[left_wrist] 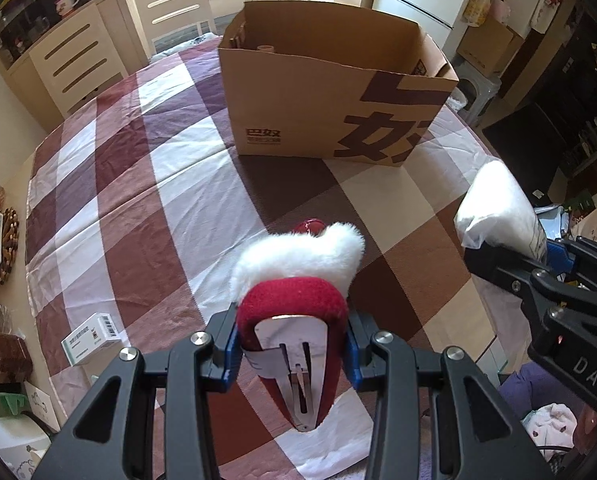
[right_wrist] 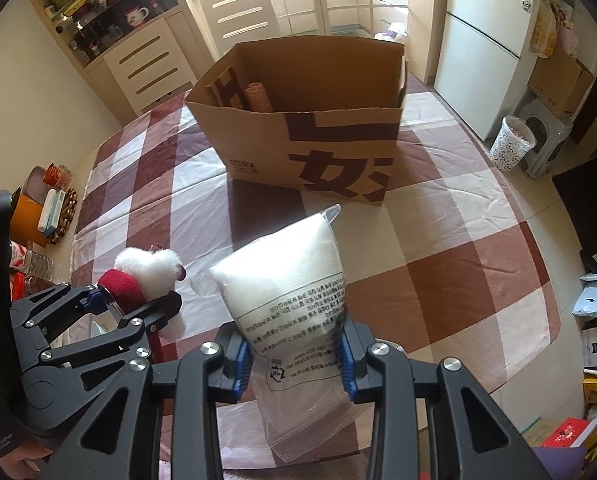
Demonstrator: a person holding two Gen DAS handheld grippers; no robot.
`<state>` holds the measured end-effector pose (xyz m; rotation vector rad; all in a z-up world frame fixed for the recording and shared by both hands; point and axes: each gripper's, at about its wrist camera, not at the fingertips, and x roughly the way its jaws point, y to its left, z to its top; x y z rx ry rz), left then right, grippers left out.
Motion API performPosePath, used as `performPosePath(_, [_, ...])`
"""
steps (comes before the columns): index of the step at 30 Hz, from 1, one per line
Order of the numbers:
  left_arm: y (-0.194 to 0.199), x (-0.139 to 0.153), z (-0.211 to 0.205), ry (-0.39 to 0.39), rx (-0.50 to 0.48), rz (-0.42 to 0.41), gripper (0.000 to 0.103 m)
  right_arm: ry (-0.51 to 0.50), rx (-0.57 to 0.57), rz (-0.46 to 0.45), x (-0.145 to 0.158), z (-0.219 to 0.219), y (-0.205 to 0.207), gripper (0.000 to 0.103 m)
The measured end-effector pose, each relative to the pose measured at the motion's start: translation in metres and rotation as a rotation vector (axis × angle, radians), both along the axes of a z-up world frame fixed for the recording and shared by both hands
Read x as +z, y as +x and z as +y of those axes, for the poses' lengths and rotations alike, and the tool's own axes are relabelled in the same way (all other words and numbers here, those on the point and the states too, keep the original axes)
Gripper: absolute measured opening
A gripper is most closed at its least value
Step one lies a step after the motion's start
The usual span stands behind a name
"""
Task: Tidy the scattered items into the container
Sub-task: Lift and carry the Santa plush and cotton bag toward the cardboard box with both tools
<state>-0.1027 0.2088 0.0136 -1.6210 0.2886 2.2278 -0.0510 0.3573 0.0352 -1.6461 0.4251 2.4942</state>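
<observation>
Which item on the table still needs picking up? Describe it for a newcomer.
Start at the checked tablecloth with the cardboard box at its far end. At the cloth's near left edge lies a small white carton with a barcode label, the only loose item lying on the cloth; the grippers hold the others.

Both views are fisheye cameras riding just behind a hand-held gripper, looking forward and steeply down along its two fingers at the checked tablecloth (left_wrist: 170, 208). The left wrist view sits close over the left gripper (left_wrist: 292, 344), with the right gripper (left_wrist: 538, 256) entering at its right edge. The right wrist view sits close over the right gripper (right_wrist: 294, 356), with the left gripper (right_wrist: 126, 300) at its lower left. Both face the open cardboard box (left_wrist: 310, 108) standing further along the table, and share the cloth, the white chairs and the refrigerator (right_wrist: 486, 56) beyond.
</observation>
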Motion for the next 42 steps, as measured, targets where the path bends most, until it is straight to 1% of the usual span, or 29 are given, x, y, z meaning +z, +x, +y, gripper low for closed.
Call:
performPosePath(11, [-0.007, -0.003, 0.024, -0.001, -0.037, -0.007, 0.041, 0.012, -0.023, -0.012, -0.003, 0.020, 0.001, 0.035])
performPosePath(22, [-0.012, -0.006, 0.056, -0.004, -0.071, -0.016, 0.040, 0.022, -0.038, -0.018, -0.005, 0.047, 0.001, 0.035])
performPosePath(33, [-0.023, -0.007, 0.082, -0.008, -0.074, -0.019, 0.041, 0.018, -0.034, -0.012, -0.006, 0.073, -0.008, 0.035])
performPosePath(42, [-0.038, -0.005, 0.089, -0.001, -0.064, -0.026, 0.041, 0.015, -0.010, 0.000, -0.004, 0.081, -0.026, 0.035])
